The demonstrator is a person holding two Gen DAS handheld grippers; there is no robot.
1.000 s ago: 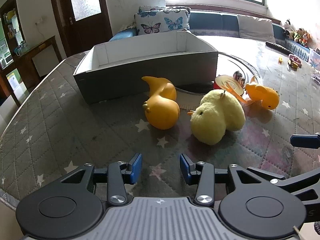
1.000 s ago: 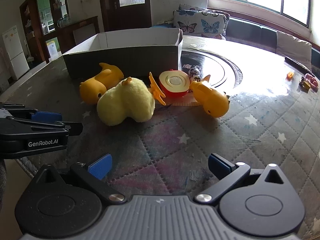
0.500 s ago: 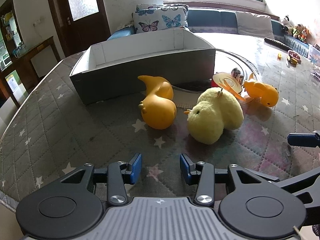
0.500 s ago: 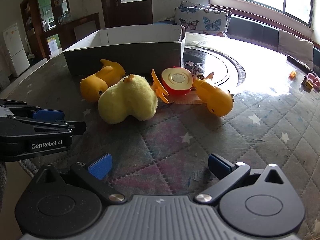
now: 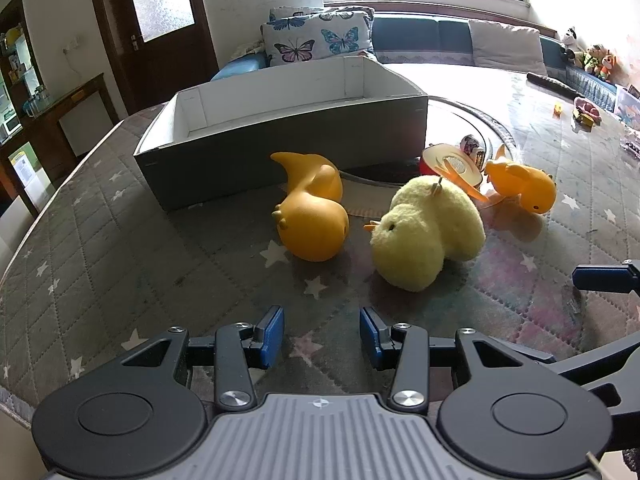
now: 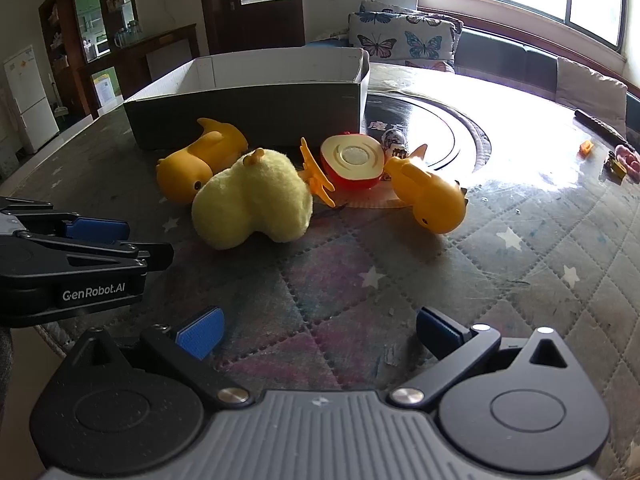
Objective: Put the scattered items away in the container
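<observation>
Ahead of the left gripper (image 5: 321,334) lie an orange rubber duck (image 5: 314,210) and a yellow plush chick (image 5: 424,232); behind them stands the grey cardboard box (image 5: 280,140), white inside. Further right lie a halved toy apple (image 6: 354,164) and a second orange duck (image 6: 430,196).

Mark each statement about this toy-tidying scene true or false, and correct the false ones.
1. The plush chick already lies inside the grey box. False: it lies on the quilted table cover, in front of the box.
2. Both the left gripper and the right gripper have open, empty jaws. True.
3. Two orange rubber ducks lie on the table, one near the box and one farther right. True.
4. The red toy apple half shows its cut face. True.
5. The box wears a closed lid. False: its top is open.
</observation>
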